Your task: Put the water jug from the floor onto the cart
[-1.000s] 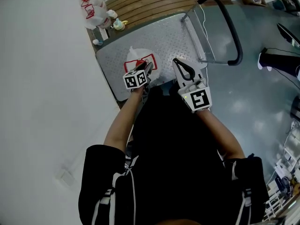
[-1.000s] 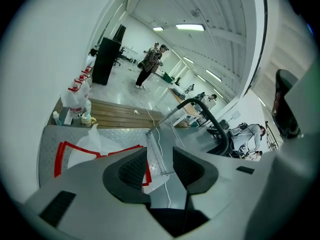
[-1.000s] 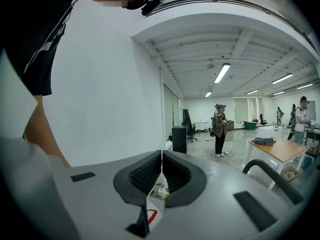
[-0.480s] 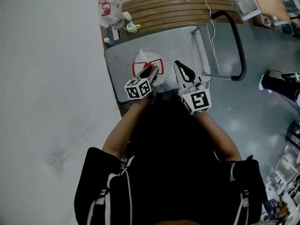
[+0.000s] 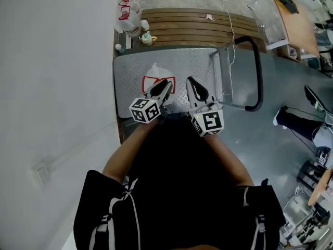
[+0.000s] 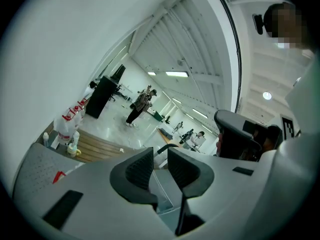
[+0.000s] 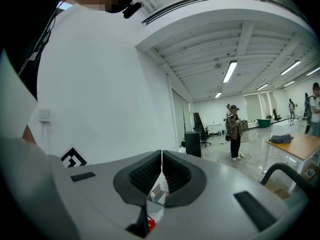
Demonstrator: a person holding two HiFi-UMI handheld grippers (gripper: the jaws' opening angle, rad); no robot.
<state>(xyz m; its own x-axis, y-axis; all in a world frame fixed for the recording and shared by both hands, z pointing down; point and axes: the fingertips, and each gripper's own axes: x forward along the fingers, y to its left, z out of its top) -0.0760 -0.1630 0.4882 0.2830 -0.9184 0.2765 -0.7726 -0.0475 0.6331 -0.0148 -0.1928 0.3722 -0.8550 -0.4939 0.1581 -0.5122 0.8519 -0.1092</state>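
Head view: we record the water jug point(image 5: 155, 72), pale with a red label, standing on the grey metal deck of the cart point(image 5: 192, 66), toward the wall side and off the floor. The left claw point(image 5: 164, 85) hangs just over the jug's near edge. The right claw point(image 5: 190, 81) sits just beside it, over bare deck. The cart's black handle point(image 5: 258, 72) rises at the far right of the deck. Beyond the cart lies a slatted wooden platform point(image 5: 192, 25), and more jugs point(image 5: 130, 9) stand at its wall end.

Left gripper view: we note the left claw point(image 6: 160, 154) with its jaws apart and closing, with nothing between the pads. Through the gap we see only open room. A group of jugs point(image 6: 67, 124) stands by the wall at left, and a person point(image 6: 140, 104) stands farther off.

Right gripper view: we list the right claw point(image 7: 161, 156) with its pads pressed together at the tips, pinching nothing. A white wall point(image 7: 100, 99) fills the left. A person point(image 7: 233, 129) stands in the hall, and a wooden counter point(image 7: 295, 144) is at the right edge.
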